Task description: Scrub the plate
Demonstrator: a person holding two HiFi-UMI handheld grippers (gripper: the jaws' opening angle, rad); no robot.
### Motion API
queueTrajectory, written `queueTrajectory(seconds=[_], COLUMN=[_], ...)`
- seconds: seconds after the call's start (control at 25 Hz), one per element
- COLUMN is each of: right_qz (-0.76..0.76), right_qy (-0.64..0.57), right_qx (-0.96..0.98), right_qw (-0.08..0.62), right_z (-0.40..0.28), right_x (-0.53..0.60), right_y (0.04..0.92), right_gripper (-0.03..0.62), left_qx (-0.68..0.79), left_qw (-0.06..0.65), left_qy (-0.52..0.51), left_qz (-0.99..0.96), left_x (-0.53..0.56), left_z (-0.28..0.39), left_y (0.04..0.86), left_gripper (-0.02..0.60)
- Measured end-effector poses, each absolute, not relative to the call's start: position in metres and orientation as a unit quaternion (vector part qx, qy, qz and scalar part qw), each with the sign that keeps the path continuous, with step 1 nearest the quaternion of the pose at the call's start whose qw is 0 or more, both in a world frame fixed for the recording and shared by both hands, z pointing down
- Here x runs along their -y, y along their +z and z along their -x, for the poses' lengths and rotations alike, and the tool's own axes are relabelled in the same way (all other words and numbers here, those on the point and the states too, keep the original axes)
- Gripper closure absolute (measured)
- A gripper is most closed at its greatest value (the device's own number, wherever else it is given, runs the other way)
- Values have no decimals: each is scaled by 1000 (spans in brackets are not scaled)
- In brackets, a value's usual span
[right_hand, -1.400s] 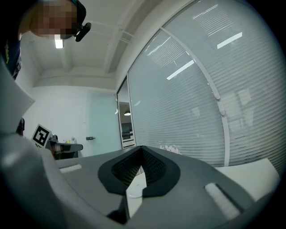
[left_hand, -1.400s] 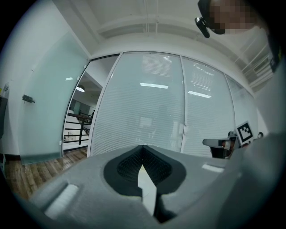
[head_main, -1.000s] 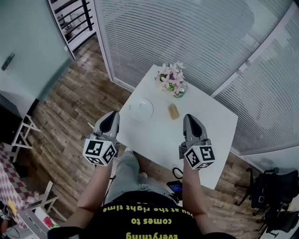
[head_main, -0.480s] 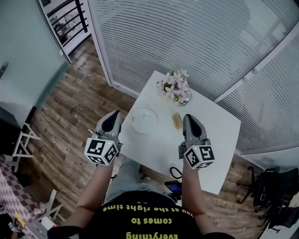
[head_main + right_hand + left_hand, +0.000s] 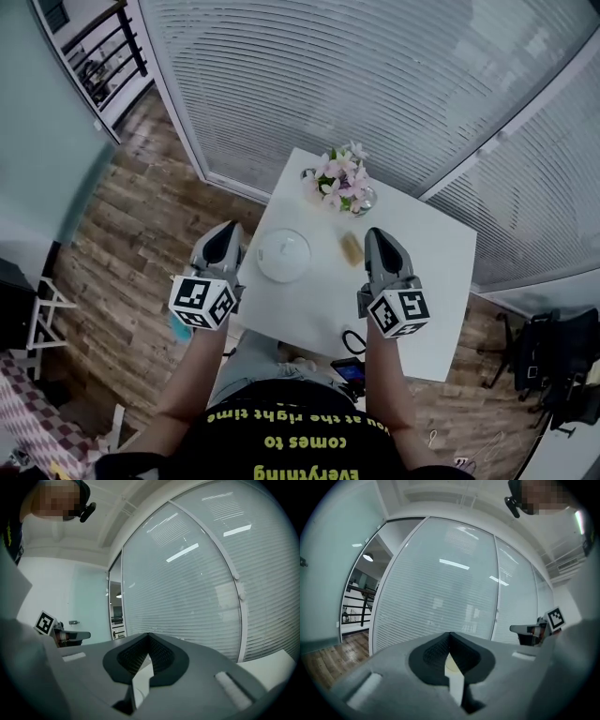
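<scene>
Bench (image 5: 427, 267), white and square, carries the plate (image 5: 283, 255) near its left edge, between the left tongs (image 5: 228, 231) and right tongs (image 5: 374, 236) and touching neither. Only the head view shows the plate; both gripper views face slatted glass. Both tongs are closed and empty, with the forearms stretched forward and level.

One tabletop (image 5: 427, 281). One plate (image 5: 283, 255). One tan scrub pad (image 5: 352, 247). One vase of flowers (image 5: 343, 182). Two hand-held grippers: left hand-held gripper (image 5: 227, 230), right hand-held gripper (image 5: 376, 234). One person (image 5: 281, 436).
</scene>
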State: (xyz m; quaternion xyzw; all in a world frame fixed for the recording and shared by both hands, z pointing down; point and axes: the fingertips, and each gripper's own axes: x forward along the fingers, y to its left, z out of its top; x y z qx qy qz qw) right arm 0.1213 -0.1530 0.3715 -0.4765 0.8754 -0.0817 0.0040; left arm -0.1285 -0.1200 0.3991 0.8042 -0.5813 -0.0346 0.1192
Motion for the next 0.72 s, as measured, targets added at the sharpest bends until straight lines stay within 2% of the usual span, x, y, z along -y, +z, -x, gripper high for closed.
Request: queueTrajectory(seconds=[0.72], right_qz=[514], right_qy=[-105], right_qx=[-851], right_qw=[-19], right_z=[-113], right_x=[175], right_y=[395], right_gripper=[588], left_qx=[525], left_qw=[138], left_qy=[-14], left_qz=[-840], left_x=[174], left_z=[127], left_y=[420], left_gripper=[581])
